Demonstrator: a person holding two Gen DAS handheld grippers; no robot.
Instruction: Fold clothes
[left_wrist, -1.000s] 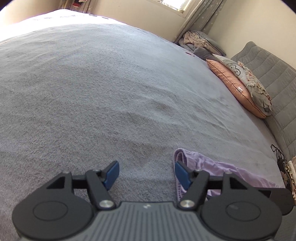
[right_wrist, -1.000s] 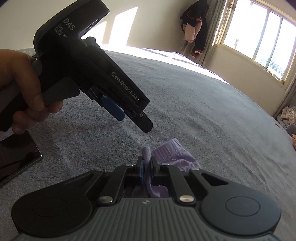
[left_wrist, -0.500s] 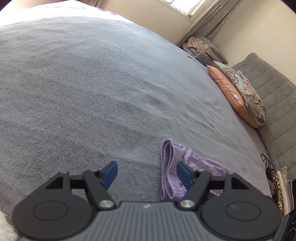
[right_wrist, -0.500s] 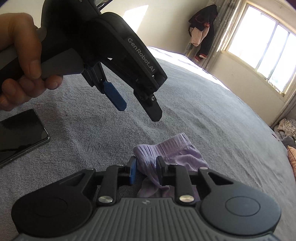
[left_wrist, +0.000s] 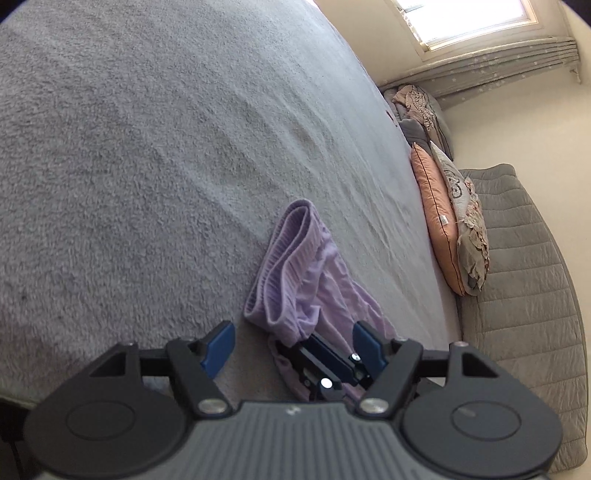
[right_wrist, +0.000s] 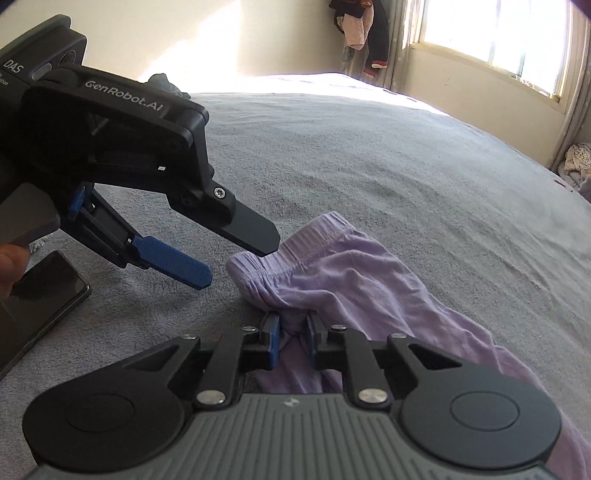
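A lilac garment (left_wrist: 303, 266) with an elastic waistband lies crumpled on the grey blanket (left_wrist: 147, 147). In the right wrist view my right gripper (right_wrist: 291, 334) has a bunch of the garment (right_wrist: 354, 273) just behind the waistband between its blue pads, and its jaws are closing on it. My left gripper (right_wrist: 236, 258) hangs open just above the waistband's left corner, held by a hand at the left edge. In the left wrist view the left gripper (left_wrist: 291, 345) straddles the waistband end and the right gripper's fingers (left_wrist: 325, 358).
A dark phone (right_wrist: 40, 291) lies on the blanket to the left. Pillows (left_wrist: 439, 221) lean on a grey quilted headboard (left_wrist: 524, 277) at the right. A clothes pile (left_wrist: 413, 99) sits in the far corner, and clothes (right_wrist: 369, 33) hang by the window.
The left gripper rolled and sank toward the waistband, still open. The right gripper's jaws parted, then narrowed again on the lilac cloth, which now lies lower and more spread.
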